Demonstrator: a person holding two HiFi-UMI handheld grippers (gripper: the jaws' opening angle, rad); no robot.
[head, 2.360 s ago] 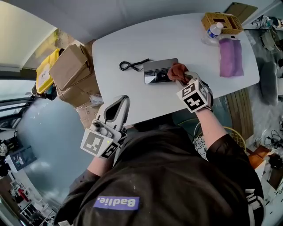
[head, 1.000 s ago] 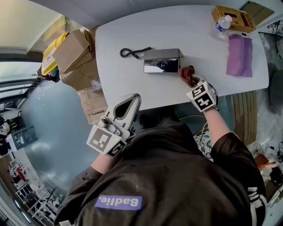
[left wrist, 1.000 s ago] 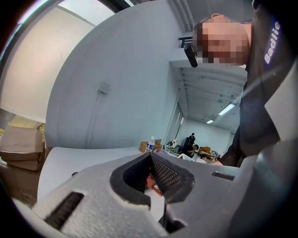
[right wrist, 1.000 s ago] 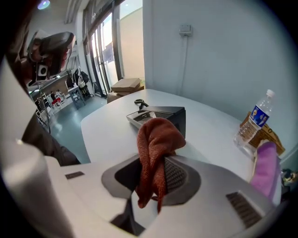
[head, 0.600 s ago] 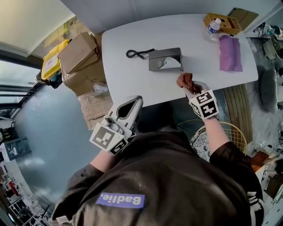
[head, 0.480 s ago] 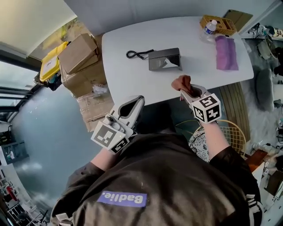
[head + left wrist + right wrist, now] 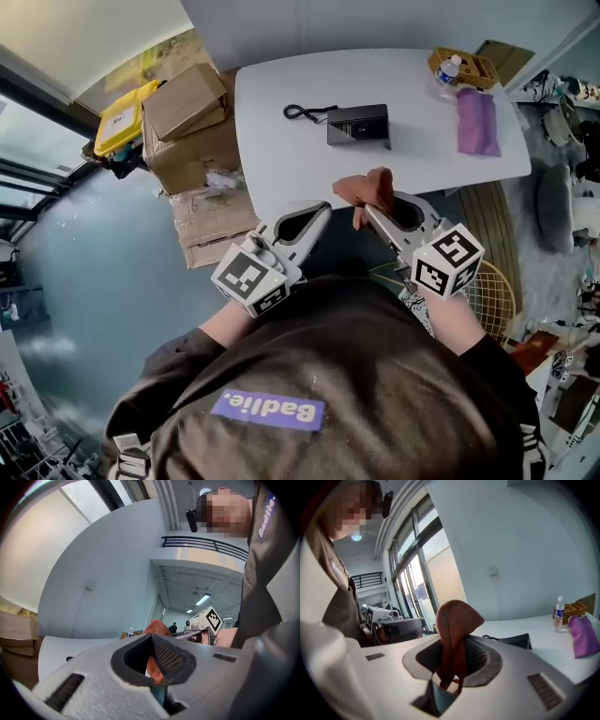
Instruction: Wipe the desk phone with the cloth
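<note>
- Cloth [image 7: 366,188], rust-red and bunched, is pinched between the closed jaws of the right gripper [image 7: 368,210]. A rounded hump stands above the jaw tips and loose ends hang into the gap behind them; the jaws hide how much more hangs there.
- The left gripper [image 7: 323,208] sits just beside the right one, the two angled in toward each other. Its jaws meet tip to tip with nothing pinched. The red seen through the window behind its tips is the cloth in the other gripper.
- Both grippers are held raised before the person's chest at the near edge of the table [image 7: 281,159]. The marker cubes hide most of each hand.
- The desk phone [image 7: 360,126] lies on the table ahead of the right gripper's tips, well apart from the cloth. Its coiled cord [image 7: 302,112] trails off to the left. Its keys are too small to make out.
- Farther ahead and to the right lie a flat purple cloth [image 7: 476,120], a bottle [image 7: 449,69] and, just beside it, a woven basket [image 7: 466,64]. The basket's contents cannot be made out.
- Off to the left gripper's left, past the table edge, are stacked cardboard boxes [image 7: 187,103].
</note>
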